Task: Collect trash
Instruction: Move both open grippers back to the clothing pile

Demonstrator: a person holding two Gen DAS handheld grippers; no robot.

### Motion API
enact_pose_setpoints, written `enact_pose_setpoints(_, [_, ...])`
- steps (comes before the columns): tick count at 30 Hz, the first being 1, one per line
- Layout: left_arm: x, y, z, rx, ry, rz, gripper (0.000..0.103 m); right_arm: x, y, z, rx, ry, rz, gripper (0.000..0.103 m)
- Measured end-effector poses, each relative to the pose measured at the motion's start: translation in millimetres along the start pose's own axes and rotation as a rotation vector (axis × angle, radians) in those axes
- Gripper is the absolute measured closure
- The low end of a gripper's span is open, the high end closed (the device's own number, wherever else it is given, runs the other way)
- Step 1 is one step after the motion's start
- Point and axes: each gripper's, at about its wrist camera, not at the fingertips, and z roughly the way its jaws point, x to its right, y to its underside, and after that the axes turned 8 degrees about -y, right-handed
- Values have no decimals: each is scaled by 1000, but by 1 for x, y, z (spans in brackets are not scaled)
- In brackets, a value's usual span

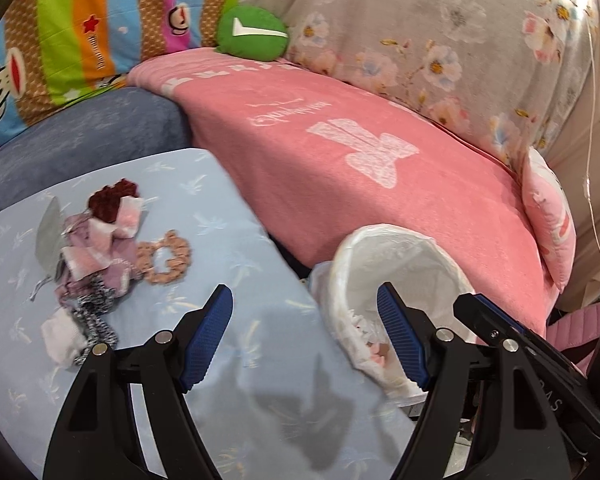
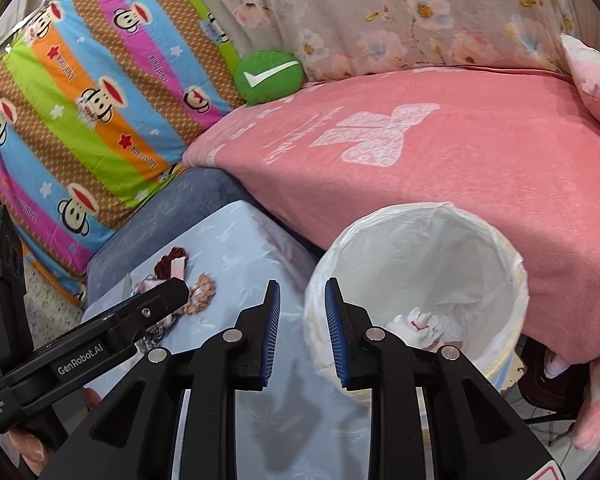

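Observation:
A heap of trash [image 1: 96, 248], made of crumpled wrappers, tissue and dark red and brown bits, lies on the light blue table top [image 1: 228, 344]. It also shows in the right wrist view [image 2: 180, 280], partly hidden by the left gripper's body. A white bag-lined bin [image 2: 416, 280] stands beside the table with crumpled tissue [image 2: 416, 320] at its bottom; it also shows in the left wrist view [image 1: 400, 280]. My left gripper [image 1: 304, 300] is open and empty, above the table's right edge. My right gripper [image 2: 300, 292] is open a little and empty, over the bin's left rim.
A pink blanket [image 2: 440, 168] covers the bed behind the bin. A striped monkey-print cushion [image 2: 92, 112], a green round pillow [image 2: 270, 76] and a flowered cover [image 2: 380, 20] lie at the back. A blue-grey cushion [image 1: 88, 136] sits behind the table.

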Motion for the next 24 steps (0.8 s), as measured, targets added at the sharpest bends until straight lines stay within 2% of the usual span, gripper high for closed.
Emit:
enact_pose_setpoints(6, [-40, 7, -6, 1, -66, -52, 31, -32, 11, 16, -44, -21, -47, 78])
enact_pose_setpoints(10, [-71, 14, -7, -5, -129, -98, 25, -54, 18, 26, -71, -31, -81, 77])
enact_pose_setpoints(16, [-117, 25, -8, -26, -192, -169, 22, -83, 26, 42, -102, -48, -123, 72])
enact_pose_setpoints(24, [-168, 42, -5, -60, -243, -253, 22, -121, 43, 69, -166, -80, -173, 72])
